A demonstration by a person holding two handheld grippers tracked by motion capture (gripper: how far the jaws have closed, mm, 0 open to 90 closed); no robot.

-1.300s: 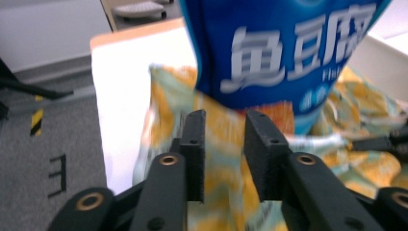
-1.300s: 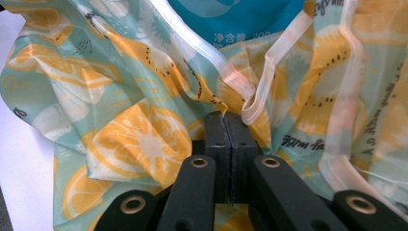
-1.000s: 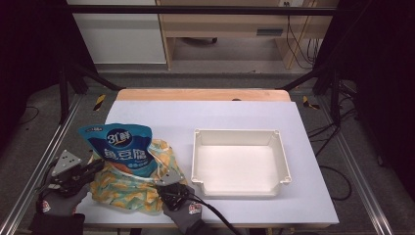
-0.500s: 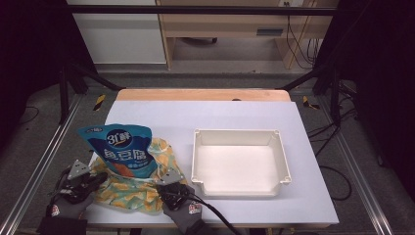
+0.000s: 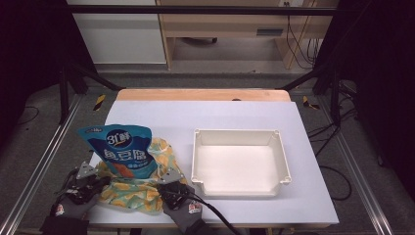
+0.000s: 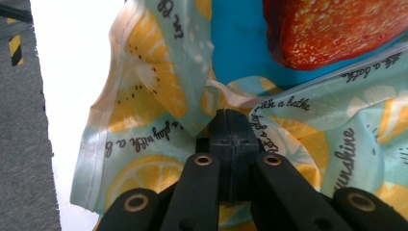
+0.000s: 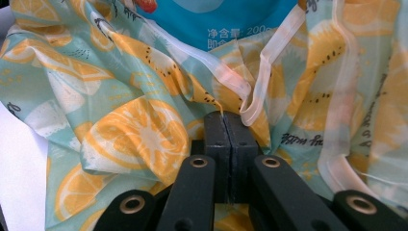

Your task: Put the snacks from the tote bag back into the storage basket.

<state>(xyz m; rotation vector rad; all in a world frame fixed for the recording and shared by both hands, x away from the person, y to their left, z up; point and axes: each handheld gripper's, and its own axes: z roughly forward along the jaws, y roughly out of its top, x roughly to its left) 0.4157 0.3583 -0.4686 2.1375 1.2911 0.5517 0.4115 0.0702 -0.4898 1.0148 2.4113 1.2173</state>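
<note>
A: Left gripper status?

B: Jaws have just been closing and are now seen pressed tight together in the left gripper view, w/ a fold of the lemon-print cloth bag pinched at the tips. The bag's fabric is bunched right at the jaw ends; a loose flap is raised just beyond them.

A: Right gripper?

B: Same. Its jaws are brought fully together in the right gripper view, w/ bag fabric caught betw. them. A pale drawstring tape is looped just past the tips, touching the cloth there.

A: Where's the bag found, rel. to the grippers?

B: In the high view it is spread betw. the two grippers on the white table, each gripper clamped on one near corner of the bag's edge. Both are held by gloved hands at the table's near edge.

A: And the blue pouch?

B: It is seen just beyond both grippers, partly tucked into the bag's mouth, top end sticking out away from them. Not touched by either jaw pair.

A: Anything else nearby?

B: A white tray is set on the far side of the right gripper from the left one, well apart from the left gripper, near the right one.
</note>
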